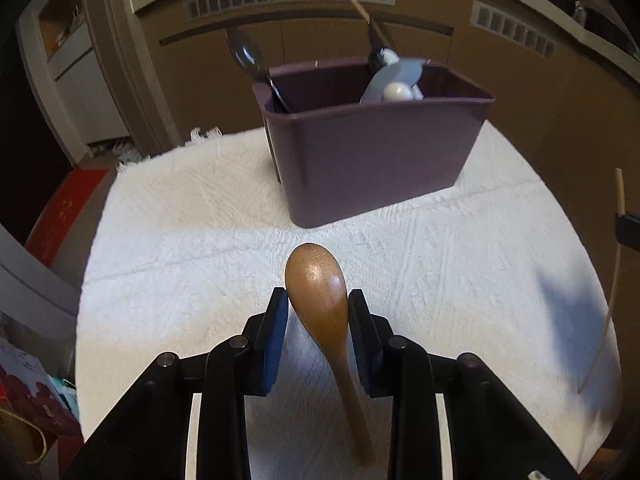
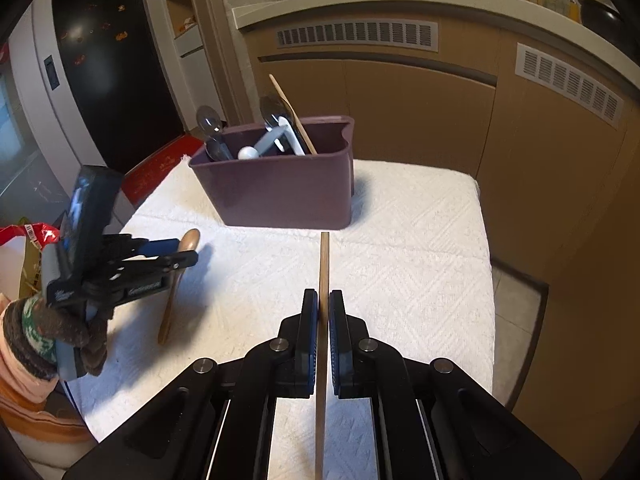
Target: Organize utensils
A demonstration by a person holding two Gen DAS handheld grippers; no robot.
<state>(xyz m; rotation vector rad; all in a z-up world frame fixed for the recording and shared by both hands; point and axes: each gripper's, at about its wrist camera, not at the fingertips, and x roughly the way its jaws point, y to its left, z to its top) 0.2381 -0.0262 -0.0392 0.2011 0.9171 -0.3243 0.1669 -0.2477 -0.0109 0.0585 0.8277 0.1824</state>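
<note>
A wooden spoon (image 1: 316,280) lies bowl-forward on the white towel (image 1: 180,240). My left gripper (image 1: 318,300) is shut on it, its blue pads pressing both sides of the bowl's base. From the right wrist view, that left gripper (image 2: 184,250) reaches in from the left over the spoon (image 2: 191,240). My right gripper (image 2: 324,300) is shut on a thin wooden chopstick (image 2: 324,256), which points toward the purple utensil holder (image 2: 280,188). The holder (image 1: 376,152) stands at the far side, with metal spoons (image 1: 246,56), white and grey utensils (image 1: 394,76) and another chopstick in it.
A gloved hand (image 2: 60,332) holds the left gripper. A red bag (image 2: 36,236) sits past the table's left edge. Brown cabinets (image 2: 420,112) with vents run behind the table. The towel's right edge (image 2: 486,240) drops to the floor.
</note>
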